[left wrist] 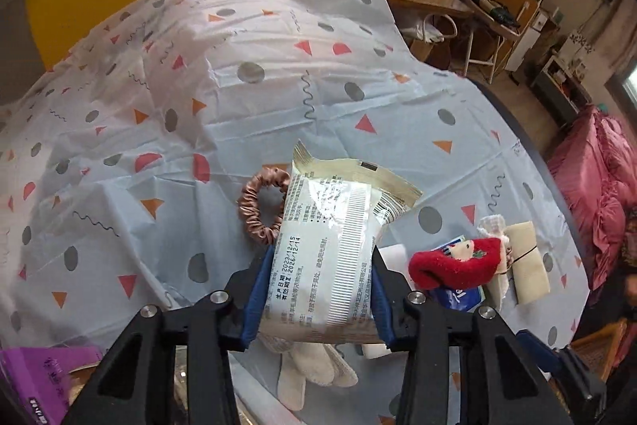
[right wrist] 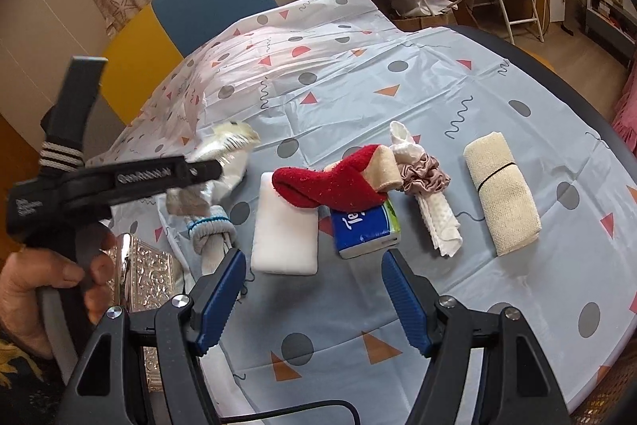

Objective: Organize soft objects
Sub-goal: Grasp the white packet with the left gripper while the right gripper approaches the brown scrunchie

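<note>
Left claw [left wrist: 322, 289] clenched on a sealed wipes packet [left wrist: 334, 245], blue pads pressing both long sides near its lower end. Most of the pack sticks out past the pads. Whether it hangs clear of the desk [left wrist: 278, 106] cannot be told.

Right claw [right wrist: 312, 299] released, jaws wide, nothing between them, hovering over the desk just in front of the white sponge block [right wrist: 286, 230].

Landmark: red sock [right wrist: 330, 182]. Everything placed from it.
- Sock lies draped over the blue tissue pack [right wrist: 364, 230], touching it.
- White sponge block just left of the sock, touching or nearly so.
- Beige roll end [right wrist: 384, 166] tucked against the sock's right side.
- Pink scrunchie around a white cloth [right wrist: 434, 210], near, right of the sock.
- Beige bandage roll [right wrist: 503, 194] further right, apart.
- Grey sock with blue band [right wrist: 211, 230] left of it, past the sponge.
- Held packet up and left of the sock, in the left wrist view overlapping a second brown scrunchie [left wrist: 260, 210].

Risks, my judgement:
- Grip is low on a slick, puffy film pack; it could slip or swing out if the hand tilts or moves fast.
- Squeezing harder may crumple or burst the seal.
- Setting it down near the sock pile may knock the sock off the tissue pack or shift the sponge.
- The pack may snag the brown scrunchie as it moves.
- Both claws work close together; they could collide.
</note>
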`<state>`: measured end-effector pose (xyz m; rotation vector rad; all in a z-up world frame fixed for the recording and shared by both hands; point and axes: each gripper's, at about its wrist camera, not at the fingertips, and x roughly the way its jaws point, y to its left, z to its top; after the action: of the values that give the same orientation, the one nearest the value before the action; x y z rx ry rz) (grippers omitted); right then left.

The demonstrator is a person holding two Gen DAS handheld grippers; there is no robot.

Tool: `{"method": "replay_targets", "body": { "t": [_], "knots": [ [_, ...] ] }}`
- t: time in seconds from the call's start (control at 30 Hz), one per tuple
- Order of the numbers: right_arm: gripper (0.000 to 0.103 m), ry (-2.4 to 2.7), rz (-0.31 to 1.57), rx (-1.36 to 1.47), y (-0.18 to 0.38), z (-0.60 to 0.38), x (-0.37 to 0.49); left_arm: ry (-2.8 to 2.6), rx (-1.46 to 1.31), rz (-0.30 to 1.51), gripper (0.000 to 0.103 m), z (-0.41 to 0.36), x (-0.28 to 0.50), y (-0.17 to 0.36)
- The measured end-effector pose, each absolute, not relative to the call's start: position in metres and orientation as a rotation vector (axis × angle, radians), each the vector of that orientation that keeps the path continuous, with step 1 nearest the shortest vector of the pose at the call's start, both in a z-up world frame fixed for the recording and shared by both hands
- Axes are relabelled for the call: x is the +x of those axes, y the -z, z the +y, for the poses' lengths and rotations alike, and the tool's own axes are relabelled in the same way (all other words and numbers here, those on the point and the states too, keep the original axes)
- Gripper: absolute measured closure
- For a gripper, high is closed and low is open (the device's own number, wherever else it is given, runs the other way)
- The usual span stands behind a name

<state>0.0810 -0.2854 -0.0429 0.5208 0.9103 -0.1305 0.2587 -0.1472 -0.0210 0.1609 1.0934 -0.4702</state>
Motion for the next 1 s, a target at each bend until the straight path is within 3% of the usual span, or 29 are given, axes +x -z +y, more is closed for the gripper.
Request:
{"method": "replay_targets", "body": {
  "t": [0.43, 0.77, 1.0],
  "knots": [
    [0.031, 0.066, 0.969, 0.364, 0.062, -0.247, 0.092, 0.282, -0.015, 0.946, 0.057, -0.032, 0.272, -0.062],
    [0.031, 0.044, 0.964, 0.304, 0.063, -0.237, 0.096, 0.126, -0.111, 0.897, 0.057, 0.085, 0.255, -0.083],
    [0.031, -0.034, 0.924, 0.237, 0.031, -0.218, 0.132, 0.023, -0.190, 0.836, 0.057, 0.181, 0.224, -0.094]
  ]
}}
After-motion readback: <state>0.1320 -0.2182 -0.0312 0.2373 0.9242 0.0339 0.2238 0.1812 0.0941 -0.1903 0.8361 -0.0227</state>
